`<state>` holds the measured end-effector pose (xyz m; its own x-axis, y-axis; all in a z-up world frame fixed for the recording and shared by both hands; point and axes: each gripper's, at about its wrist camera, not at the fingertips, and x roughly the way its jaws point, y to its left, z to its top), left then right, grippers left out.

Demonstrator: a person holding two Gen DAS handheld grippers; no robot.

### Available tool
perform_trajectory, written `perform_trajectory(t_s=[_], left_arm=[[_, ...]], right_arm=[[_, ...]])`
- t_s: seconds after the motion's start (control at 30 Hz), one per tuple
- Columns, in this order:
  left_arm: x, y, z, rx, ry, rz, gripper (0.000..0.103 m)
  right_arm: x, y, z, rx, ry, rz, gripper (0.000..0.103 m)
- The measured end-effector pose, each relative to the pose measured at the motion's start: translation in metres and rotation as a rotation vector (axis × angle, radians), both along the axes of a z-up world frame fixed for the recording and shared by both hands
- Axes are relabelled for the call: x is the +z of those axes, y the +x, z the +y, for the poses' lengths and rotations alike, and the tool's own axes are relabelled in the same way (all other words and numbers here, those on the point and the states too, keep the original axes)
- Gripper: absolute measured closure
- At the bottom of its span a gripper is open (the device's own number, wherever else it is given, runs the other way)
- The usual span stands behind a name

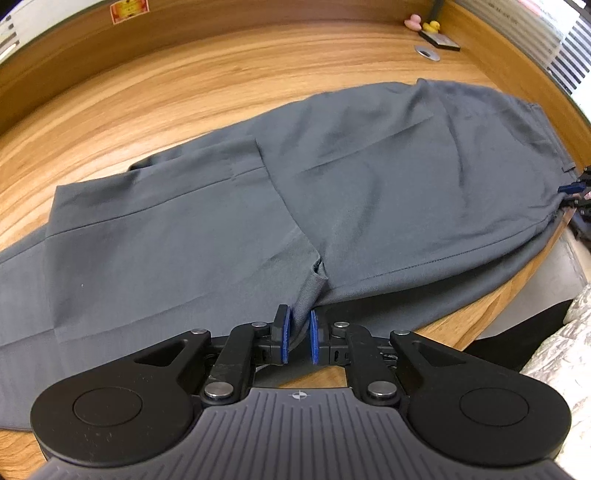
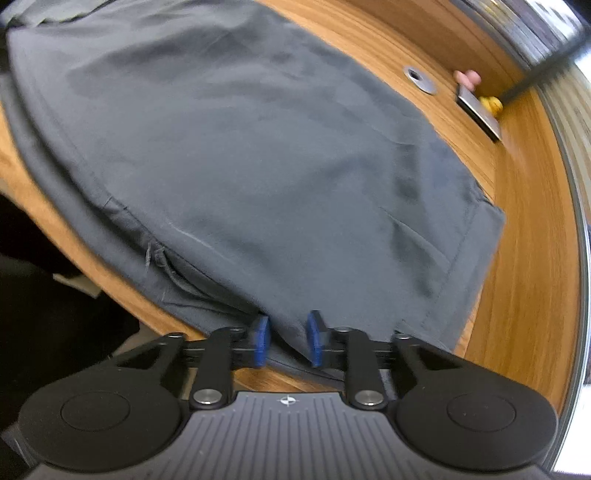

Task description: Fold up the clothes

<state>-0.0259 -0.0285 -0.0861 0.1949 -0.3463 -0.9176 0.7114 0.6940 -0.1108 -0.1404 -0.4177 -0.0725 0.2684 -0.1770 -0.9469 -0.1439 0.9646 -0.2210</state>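
Note:
Grey trousers [image 1: 332,177] lie partly folded on the wooden table [image 1: 147,92], the legs doubled over toward the left. My left gripper [image 1: 298,332] stands at the near edge with a bunched fold of the crotch fabric between its blue pads [image 1: 284,332]; the jaws are narrow but a small gap shows. My right gripper [image 2: 287,341] holds the waistband end of the trousers [image 2: 258,166] between its blue pads [image 2: 262,341], at the table's near edge. The right gripper also shows at the far right of the left wrist view [image 1: 576,192], on the waistband.
At the back of the table are a pink toy duck [image 1: 413,21], a yellow toy duck [image 1: 431,26], a dark stand base [image 1: 439,38] and a metal cable grommet [image 1: 426,52]. A raised wooden wall [image 1: 92,40] borders the table. A dark chair [image 2: 44,277] is below the near edge.

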Motion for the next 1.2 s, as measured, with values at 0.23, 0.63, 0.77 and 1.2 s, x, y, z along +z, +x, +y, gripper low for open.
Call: perform_trajectory(t_s=[0.23, 0.63, 0.77, 1.2], left_arm=[[-0.002, 0.000, 0.011, 0.031, 0.051, -0.030, 0.094], [-0.010, -0.014, 0.000, -0.089, 0.104, -0.058, 0.077], [-0.013, -0.019, -0.007, -0.135, 0.110, -0.077, 0.069], [-0.034, -0.026, -0.041, -0.187, 0.135, -0.093, 0.068]], right_arm=[[0.041, 0.006, -0.022, -0.120, -0.036, -0.130, 0.094], [0.037, 0.006, -0.019, -0.125, -0.051, -0.097, 0.094], [0.035, 0.005, -0.019, -0.130, -0.046, -0.092, 0.093], [0.033, -0.001, -0.015, -0.139, -0.046, -0.091, 0.092]])
